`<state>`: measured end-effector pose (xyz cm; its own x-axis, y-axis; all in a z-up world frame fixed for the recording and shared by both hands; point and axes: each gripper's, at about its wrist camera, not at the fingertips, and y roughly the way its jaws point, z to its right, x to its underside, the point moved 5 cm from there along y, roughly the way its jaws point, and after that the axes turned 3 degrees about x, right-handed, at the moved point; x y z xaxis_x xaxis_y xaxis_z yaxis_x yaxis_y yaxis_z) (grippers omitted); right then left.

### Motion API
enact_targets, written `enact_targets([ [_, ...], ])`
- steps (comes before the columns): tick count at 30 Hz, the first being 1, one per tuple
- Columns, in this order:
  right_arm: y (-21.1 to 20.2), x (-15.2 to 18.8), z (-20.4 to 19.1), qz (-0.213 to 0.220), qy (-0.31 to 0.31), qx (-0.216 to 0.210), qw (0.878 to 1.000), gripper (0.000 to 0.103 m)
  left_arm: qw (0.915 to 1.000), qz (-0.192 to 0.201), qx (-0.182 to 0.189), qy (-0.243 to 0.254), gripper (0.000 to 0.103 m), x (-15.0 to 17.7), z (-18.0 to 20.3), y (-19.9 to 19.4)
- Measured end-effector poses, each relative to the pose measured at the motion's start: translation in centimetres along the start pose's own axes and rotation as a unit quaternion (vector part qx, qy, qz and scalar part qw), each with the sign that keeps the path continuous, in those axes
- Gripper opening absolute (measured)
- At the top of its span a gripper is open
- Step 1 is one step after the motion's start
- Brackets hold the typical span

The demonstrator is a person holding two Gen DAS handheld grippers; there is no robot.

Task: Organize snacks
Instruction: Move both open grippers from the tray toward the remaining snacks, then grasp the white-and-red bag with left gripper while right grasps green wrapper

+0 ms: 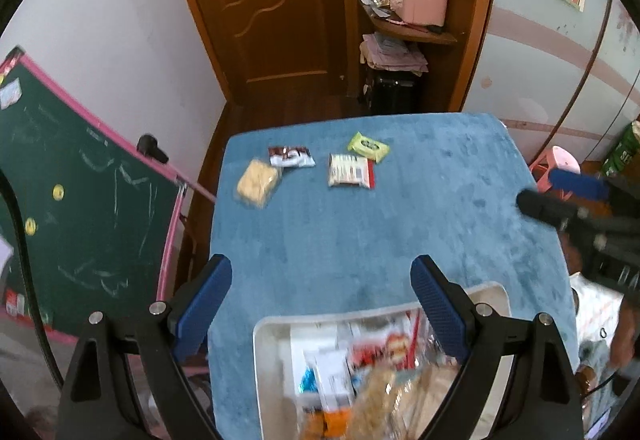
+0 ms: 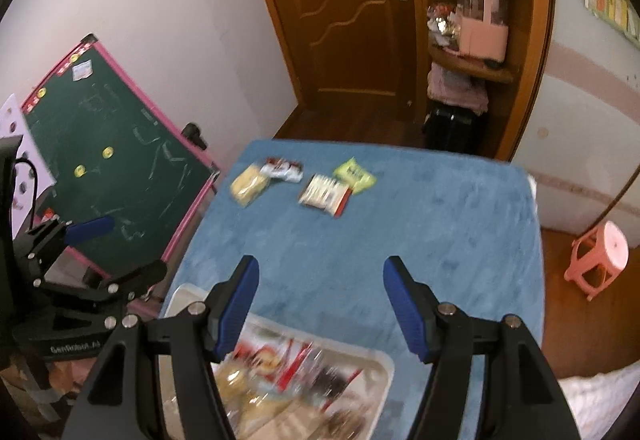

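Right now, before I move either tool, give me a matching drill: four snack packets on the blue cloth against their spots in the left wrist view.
Things:
1. yellow cracker pack
2. brown-and-white packet
3. white-and-red packet
4. green packet

Spots:
A. farthest right
B. farthest left
C. touching the leftmost pack, just beyond it
D. just in front of the rightmost one

Pairs: 1-B, 2-C, 3-D, 4-A
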<state>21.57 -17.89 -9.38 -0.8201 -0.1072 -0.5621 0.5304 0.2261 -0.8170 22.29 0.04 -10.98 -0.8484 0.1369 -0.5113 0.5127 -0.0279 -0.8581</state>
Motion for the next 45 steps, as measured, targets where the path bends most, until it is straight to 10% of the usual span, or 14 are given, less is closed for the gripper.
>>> enact_targets([
  [15,17.5,-10.1,5.2,-0.067,-0.022,0.011,0.997,0.065,0.9931,-0.078,0.021,-0.084,0.09,-9.3,-2.4,18.9],
  [23,26.6,-9.8,7.5,-0.122,0.043,-0.011,0.992,0.065,0.9798,-0.149,0.018,-0.133,0.09,-8.2,-1.4,29.4],
  [36,32.5,-10.3,7.7,-0.145,0.065,-0.053,0.986,0.065,0.9759,-0.168,0.028,-0.136,0.092,-7.4,1.4,35.5],
  [45,35.2,-8.7,4.9,-0.185,-0.007,-0.057,0.981,0.065,0.9785,-0.137,0.052,-0.145,0.048,-7.7,-1.1,34.3],
])
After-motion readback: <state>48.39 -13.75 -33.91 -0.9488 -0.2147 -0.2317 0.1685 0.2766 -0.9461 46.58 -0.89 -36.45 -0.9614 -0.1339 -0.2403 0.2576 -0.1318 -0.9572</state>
